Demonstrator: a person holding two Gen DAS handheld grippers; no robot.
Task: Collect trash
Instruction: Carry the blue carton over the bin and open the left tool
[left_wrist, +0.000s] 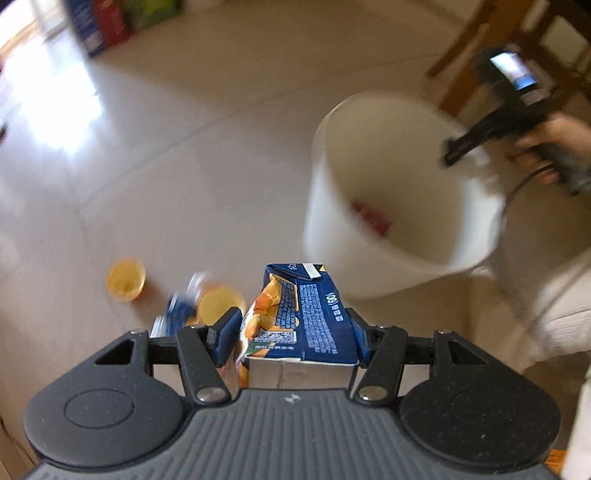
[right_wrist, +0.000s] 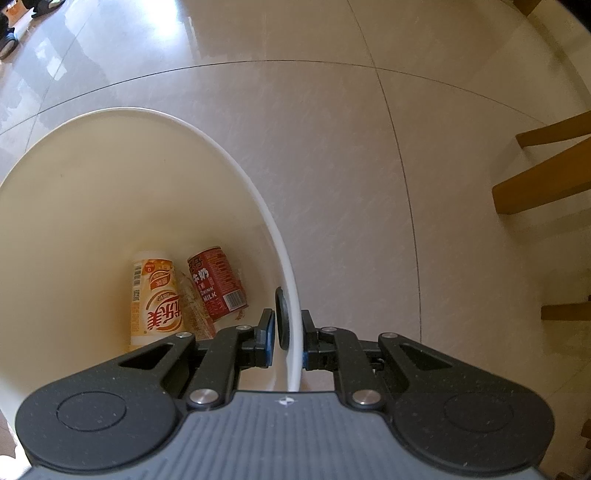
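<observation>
Motion blur smears the white bucket (left_wrist: 388, 192), the yellow cups (left_wrist: 126, 279) and the person's hand (left_wrist: 554, 147) at the frame's edge.

The bucket (right_wrist: 110, 155) stands on the floor (right_wrist: 369, 147), and in its bottom the bottle (right_wrist: 157, 299) lies left of the can (right_wrist: 216, 282), touching it. The right claw (right_wrist: 289, 338) sits over the rim, one finger inside the wall and one outside. The carton (left_wrist: 306, 317) is between the left claw (left_wrist: 295, 332) fingers, left of the bucket. Below it two cups (left_wrist: 125, 280) and a wrapper (left_wrist: 179, 304) lie on the floor. Chair legs (right_wrist: 543, 177) stand right of the bucket.
</observation>
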